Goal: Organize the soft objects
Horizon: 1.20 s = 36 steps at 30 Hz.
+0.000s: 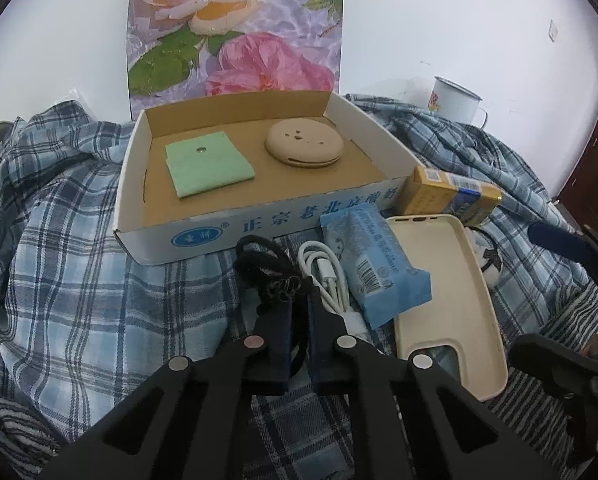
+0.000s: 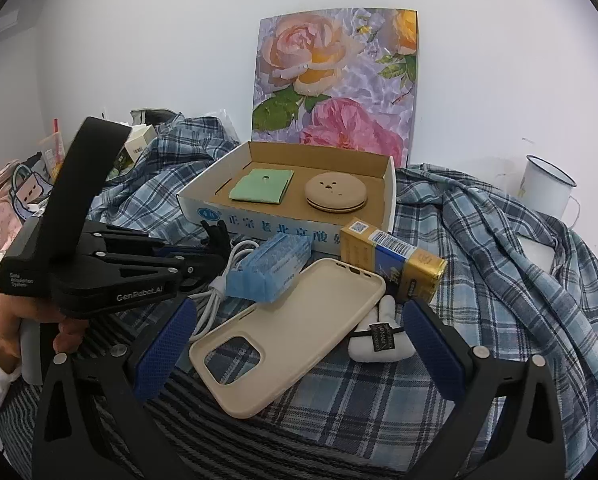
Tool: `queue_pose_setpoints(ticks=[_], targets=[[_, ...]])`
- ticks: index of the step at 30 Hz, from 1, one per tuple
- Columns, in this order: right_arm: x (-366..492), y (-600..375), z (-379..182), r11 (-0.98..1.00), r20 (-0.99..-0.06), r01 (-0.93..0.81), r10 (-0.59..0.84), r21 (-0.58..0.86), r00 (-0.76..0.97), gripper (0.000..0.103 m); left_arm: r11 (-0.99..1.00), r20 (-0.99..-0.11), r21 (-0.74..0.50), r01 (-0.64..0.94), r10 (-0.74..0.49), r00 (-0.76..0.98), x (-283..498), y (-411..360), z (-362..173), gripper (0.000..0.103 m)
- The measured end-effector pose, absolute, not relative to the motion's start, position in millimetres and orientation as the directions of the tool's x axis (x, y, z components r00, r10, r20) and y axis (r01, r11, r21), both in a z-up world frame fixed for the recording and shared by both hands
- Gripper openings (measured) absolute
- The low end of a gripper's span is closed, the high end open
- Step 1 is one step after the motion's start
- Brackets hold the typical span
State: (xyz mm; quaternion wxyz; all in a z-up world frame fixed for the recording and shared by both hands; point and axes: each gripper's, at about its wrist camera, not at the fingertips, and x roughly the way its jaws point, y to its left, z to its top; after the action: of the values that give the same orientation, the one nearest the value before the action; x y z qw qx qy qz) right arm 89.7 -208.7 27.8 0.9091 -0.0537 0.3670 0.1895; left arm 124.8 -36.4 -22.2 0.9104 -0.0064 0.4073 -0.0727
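Note:
An open cardboard box (image 1: pixel 203 236) (image 2: pixel 215 204) holds a green folded cloth (image 1: pixel 209 164) (image 2: pixel 263 186) and a beige round puff (image 1: pixel 303 143) (image 2: pixel 336 196). My left gripper (image 1: pixel 297 292) (image 2: pixel 215 256) is shut on a black fuzzy hair tie (image 1: pixel 265 266) just in front of the box. My right gripper (image 2: pixel 299 340) is open over a beige phone case (image 2: pixel 295 328) (image 1: pixel 447 300). Beside it lie a blue tissue pack (image 1: pixel 375 268) (image 2: pixel 271 272), a white cable (image 1: pixel 331 280) (image 2: pixel 223 284) and a white soft item with a black band (image 2: pixel 379 342).
A yellow-blue carton (image 1: pixel 451 194) (image 2: pixel 395 260) lies right of the box. A white enamel mug (image 1: pixel 457 100) (image 2: pixel 547 188) stands at the far right. A floral board (image 2: pixel 335 80) leans on the wall. Plaid cloth (image 1: pixel 79 260) covers the surface. Clutter (image 2: pixel 19 200) sits far left.

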Motion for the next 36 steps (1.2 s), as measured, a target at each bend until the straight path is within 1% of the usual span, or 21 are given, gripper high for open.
queue_pose_setpoints(ticks=[4,12,18,21,25,27,29,31,35,36], targets=[[90.9,-208.0,26.5,0.923,-0.695,-0.382,0.300,0.039,0.653,0.103,0.991,-0.717,-0.084,0.108,-0.135,0.684,119.7,-29.6,-18.0,0.007],[92.2,-208.4,27.1,0.925,-0.692,-0.378,0.300,0.042,0.657,0.103,0.992,-0.674,-0.062,0.111,-0.123,0.729,110.8,-30.6,-9.4,0.006],[97.1,-216.5,40.4,0.920,-0.667,-0.387,0.325,0.059,0.670,0.103,0.993,-0.668,-0.061,0.099,-0.115,0.735,109.3,-29.1,-7.4,0.006],[110.1,-222.3,47.7,0.917,-0.677,-0.398,0.296,0.005,0.673,0.103,0.994,-0.674,-0.056,0.099,-0.110,0.731,109.4,-29.9,-8.4,0.006],[134.6,-234.7,48.8,0.912,-0.696,-0.410,0.296,0.002,0.654,0.102,0.992,-0.666,-0.054,0.110,-0.118,0.736,107.8,-31.0,-7.5,0.006],[147.4,-237.1,44.5,0.911,-0.707,-0.413,0.282,-0.015,0.648,0.099,0.993,-0.662,-0.053,0.110,-0.118,0.740,107.0,-30.5,-7.0,0.006],[161.9,-238.8,35.9,0.912,-0.736,-0.411,0.272,-0.009,0.620,0.089,0.992,-0.660,-0.055,0.110,-0.119,0.741,106.9,-30.2,-7.0,0.006],[172.8,-240.4,25.0,0.908,-0.761,-0.419,0.276,0.006,0.587,0.087,0.992,-0.661,-0.056,0.110,-0.120,0.740,107.2,-30.1,-7.6,0.006],[183.4,-243.9,6.5,0.915,-0.787,-0.403,0.265,0.023,0.558,0.077,0.992,-0.665,-0.061,0.108,-0.121,0.737,107.8,-29.8,-9.1,0.006],[184.4,-244.3,2.8,0.916,-0.791,-0.402,0.258,0.018,0.554,0.076,0.992,-0.666,-0.063,0.107,-0.121,0.736,108.0,-29.5,-9.5,0.006]])
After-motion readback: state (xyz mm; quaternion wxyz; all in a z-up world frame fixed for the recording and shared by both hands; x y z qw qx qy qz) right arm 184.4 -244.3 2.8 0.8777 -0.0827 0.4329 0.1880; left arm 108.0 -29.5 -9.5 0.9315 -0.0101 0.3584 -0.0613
